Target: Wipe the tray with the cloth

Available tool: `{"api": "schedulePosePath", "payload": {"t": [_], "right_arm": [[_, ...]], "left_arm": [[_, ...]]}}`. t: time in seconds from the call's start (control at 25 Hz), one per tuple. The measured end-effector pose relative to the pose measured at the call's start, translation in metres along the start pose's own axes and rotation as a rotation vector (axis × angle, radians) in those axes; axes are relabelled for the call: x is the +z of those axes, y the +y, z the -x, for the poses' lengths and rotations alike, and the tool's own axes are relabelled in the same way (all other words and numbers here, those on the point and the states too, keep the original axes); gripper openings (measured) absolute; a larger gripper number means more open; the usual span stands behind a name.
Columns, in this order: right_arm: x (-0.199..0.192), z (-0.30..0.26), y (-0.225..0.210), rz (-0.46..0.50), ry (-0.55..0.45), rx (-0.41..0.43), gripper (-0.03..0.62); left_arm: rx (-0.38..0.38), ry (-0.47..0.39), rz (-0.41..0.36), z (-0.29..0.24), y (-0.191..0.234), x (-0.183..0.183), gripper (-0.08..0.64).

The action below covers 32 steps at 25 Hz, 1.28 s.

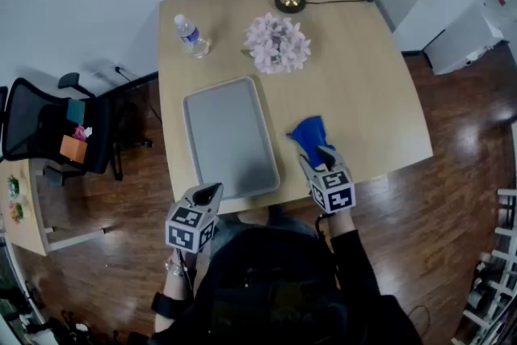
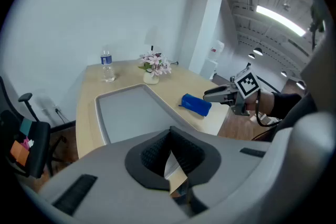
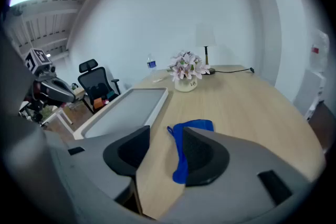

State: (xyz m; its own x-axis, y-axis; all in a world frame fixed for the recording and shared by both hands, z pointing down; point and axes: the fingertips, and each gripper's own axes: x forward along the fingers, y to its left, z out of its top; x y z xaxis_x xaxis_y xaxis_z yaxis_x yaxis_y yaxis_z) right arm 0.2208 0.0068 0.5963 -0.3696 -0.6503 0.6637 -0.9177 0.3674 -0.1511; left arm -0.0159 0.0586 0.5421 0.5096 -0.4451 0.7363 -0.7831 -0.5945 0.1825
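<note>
One cloth [image 3: 197, 125], between parted right tongs [image 3: 164, 136]

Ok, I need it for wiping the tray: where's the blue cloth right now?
In the head view the blue cloth lies on the table right of the tray, near the front edge, its near end between the right gripper's open jaws.
</note>
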Motion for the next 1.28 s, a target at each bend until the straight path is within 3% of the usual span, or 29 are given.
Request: {"api": "schedulePosePath", "payload": {"t": [0.32, 0.76, 1.0, 1.16, 1.28], "right_arm": [[-0.01, -0.049, -0.056, 0.079, 0.107, -0.121, 0.233], [-0.044, -0.091, -0.077, 0.09, 0.244, -0.155, 0.232], [-0.044, -0.094, -0.075, 0.119, 0.243, -0.179, 0.118], [-0.042, -0.096, -0.075, 0.114, 0.267, -0.161, 0.084], [-0.024, -0.084, -0.065, 0.089, 0.222, -0.15, 0.08]], "left_arm": [[0.046, 0.011, 0.015, 0.009, 0.019, -0.002, 0.005], [0.104, 0.023, 0.07, 0.026, 0.039, -0.016, 0.005], [0.108, 0.013, 0.093, 0.031, 0.046, -0.022, 0.005], [0.095, -0.002, 0.098, 0.03, 0.052, -0.023, 0.005], [0.091, -0.02, 0.1, 0.033, 0.058, -0.019, 0.005]]}}
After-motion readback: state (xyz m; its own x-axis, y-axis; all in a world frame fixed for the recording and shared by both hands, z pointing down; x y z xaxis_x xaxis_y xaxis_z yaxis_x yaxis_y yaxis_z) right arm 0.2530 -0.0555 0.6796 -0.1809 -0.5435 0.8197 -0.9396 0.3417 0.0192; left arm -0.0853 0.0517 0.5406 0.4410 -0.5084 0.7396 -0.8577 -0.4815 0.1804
